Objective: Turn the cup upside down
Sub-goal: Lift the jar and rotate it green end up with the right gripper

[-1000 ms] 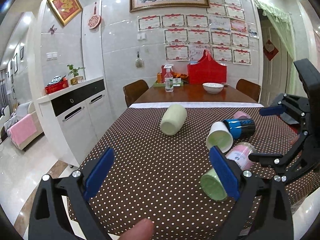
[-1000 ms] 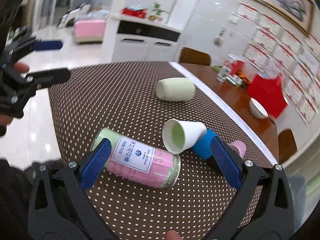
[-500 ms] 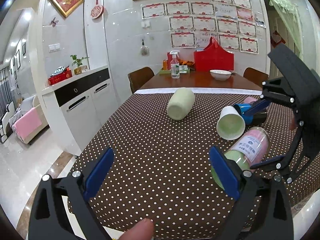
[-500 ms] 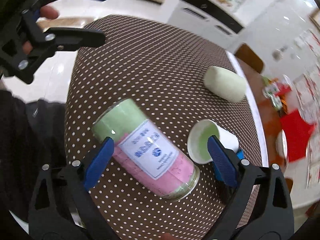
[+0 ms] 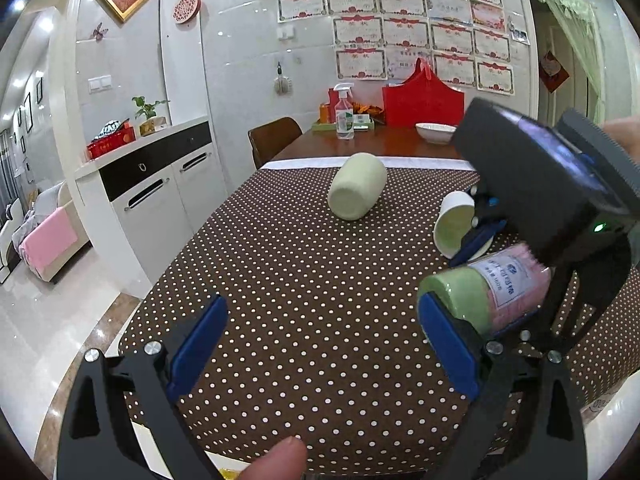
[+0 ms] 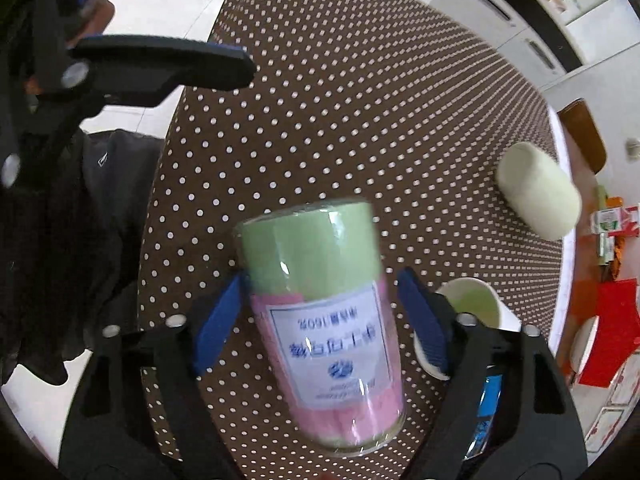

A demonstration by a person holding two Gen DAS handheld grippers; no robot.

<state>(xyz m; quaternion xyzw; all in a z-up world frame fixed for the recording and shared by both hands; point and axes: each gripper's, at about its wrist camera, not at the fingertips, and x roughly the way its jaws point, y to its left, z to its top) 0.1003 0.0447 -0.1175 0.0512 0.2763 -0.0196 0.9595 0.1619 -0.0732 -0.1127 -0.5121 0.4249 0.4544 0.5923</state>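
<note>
A clear cup (image 6: 324, 300) stuffed with green and pink cloth, with a white label, lies on its side on the dotted tablecloth (image 5: 300, 280). My right gripper (image 6: 320, 320) straddles it, blue pads close to both sides with small gaps; the jaws stand open. In the left wrist view the cup (image 5: 484, 292) lies at the right, under the right gripper's body (image 5: 552, 200). My left gripper (image 5: 320, 344) is open and empty over the near table edge, left of the cup.
A pale green cup (image 5: 356, 190) lies on its side mid-table. A white paper cup (image 5: 456, 224) lies beside a blue cup (image 6: 486, 404). A bowl (image 5: 434, 132), spray bottle (image 5: 345, 114) and red bag (image 5: 422, 100) stand at the far end. A cabinet (image 5: 156, 184) is left.
My right gripper has swung over the labelled cup and come down around it, jaws narrowing toward its sides. The left gripper has shifted slightly; the cup now looks closer in both views.
</note>
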